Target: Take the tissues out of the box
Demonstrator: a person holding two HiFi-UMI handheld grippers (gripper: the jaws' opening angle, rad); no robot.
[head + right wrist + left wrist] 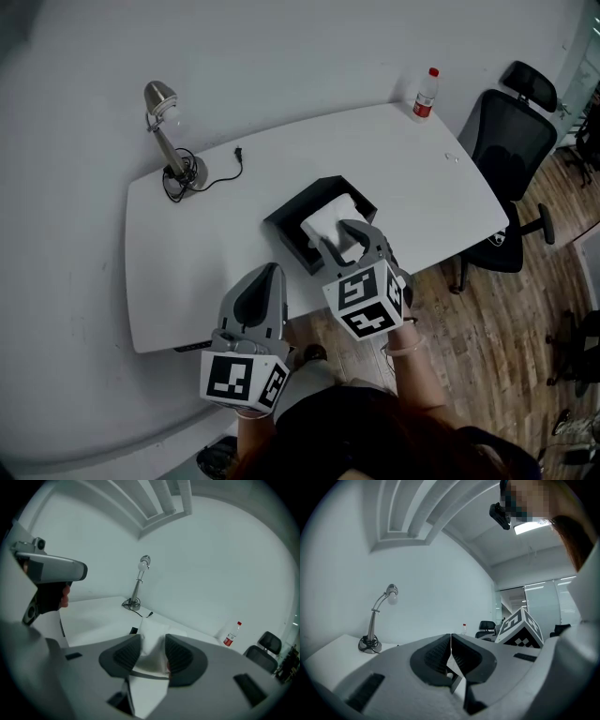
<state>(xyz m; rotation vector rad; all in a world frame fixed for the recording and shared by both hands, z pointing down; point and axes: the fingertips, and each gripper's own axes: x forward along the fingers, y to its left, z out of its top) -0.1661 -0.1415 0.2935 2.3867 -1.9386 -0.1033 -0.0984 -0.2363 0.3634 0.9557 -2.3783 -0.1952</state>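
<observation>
A black open tissue box point(286, 223) sits in the middle of the white table point(187, 272), with white tissues point(323, 217) in it. My right gripper point(342, 239) hovers over the box's near side, tilted down. In the right gripper view it point(153, 639) is shut on a white tissue point(150, 656) that stands up between the pads and hangs below them. My left gripper point(271, 270) is held level at the table's near edge, left of the box. Its jaws point(450, 637) are shut, with only a thin pale sliver between the pads.
A desk lamp point(164, 131) with its loose cord and plug point(238, 153) stands at the table's far left. A water bottle point(427, 94) is at the far right corner. A black office chair point(506, 150) stands on the wooden floor to the right.
</observation>
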